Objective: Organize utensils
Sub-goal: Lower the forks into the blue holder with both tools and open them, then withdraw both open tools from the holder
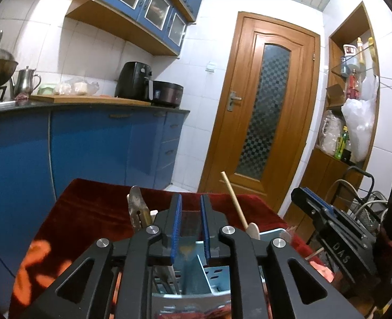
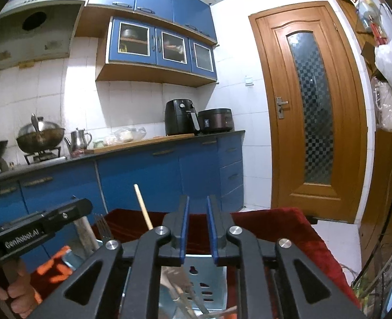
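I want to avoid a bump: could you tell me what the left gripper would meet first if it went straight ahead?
Nothing close: the left gripper is open and empty, pointing over the red cloth. Beyond that, probably the wooden door, though depth is unclear.

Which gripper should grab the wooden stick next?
Probably the left gripper: the wooden stick leans just beside its open fingers. From the right gripper, it stands farther off, toward the left one.

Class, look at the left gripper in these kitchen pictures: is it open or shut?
Open. In the left wrist view, the left gripper shows a clear gap between its blue pads, with nothing held between them.
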{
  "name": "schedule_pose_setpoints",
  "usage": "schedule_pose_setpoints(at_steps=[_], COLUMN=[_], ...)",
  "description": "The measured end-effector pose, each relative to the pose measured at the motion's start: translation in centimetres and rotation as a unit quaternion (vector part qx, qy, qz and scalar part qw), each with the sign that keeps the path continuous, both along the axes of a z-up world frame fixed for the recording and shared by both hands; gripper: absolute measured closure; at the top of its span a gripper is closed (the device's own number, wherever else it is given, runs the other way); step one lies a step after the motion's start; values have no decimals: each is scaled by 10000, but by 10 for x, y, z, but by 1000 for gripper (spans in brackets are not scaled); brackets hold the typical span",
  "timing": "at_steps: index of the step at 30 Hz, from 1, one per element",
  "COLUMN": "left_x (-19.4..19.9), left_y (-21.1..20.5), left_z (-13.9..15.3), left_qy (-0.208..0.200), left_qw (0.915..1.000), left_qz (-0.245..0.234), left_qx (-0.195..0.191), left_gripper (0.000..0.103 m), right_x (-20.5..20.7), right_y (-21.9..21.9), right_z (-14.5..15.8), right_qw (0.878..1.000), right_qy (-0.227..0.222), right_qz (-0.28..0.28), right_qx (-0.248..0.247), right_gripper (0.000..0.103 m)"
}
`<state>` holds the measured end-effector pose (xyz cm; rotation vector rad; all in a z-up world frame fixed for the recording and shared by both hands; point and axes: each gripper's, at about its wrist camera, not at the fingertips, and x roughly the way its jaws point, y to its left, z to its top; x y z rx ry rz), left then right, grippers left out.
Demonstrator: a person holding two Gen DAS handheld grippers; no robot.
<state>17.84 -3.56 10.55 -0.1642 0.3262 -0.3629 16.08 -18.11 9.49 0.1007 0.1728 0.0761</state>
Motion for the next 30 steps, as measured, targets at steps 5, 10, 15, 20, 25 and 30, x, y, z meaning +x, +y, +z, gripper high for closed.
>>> schedule_pose_setpoints(at_steps=[5,10,15,20,25,30], left_x=[-12,-30,-53,-79,-103,-119], left_y=[4,13,20,25,29,35], left_z=[8,18,27,35,41,37], left_qy=[55,74,22,-17,-45,146], left_qw=[10000,9999,9996,9992,9986,9984], left_qz=[36,131,174,195,228,255], left_qx=[38,73,229,352,481,490], left_gripper=[89,89,89,89,89,89], right_x=[-18,-41,-64,-92,-115,-136], right_y=[1,3,6,9,13,15], right_z=[13,25,34,39,39,34], right_qw=[9995,9986,9980,9974,9974,9975], right_qy=[-47,-54,-5,85,152,208], right_qz=[197,343,423,521,572,525], right_qx=[236,399,477,492,422,424], right_gripper=[85,83,83,81,80,76])
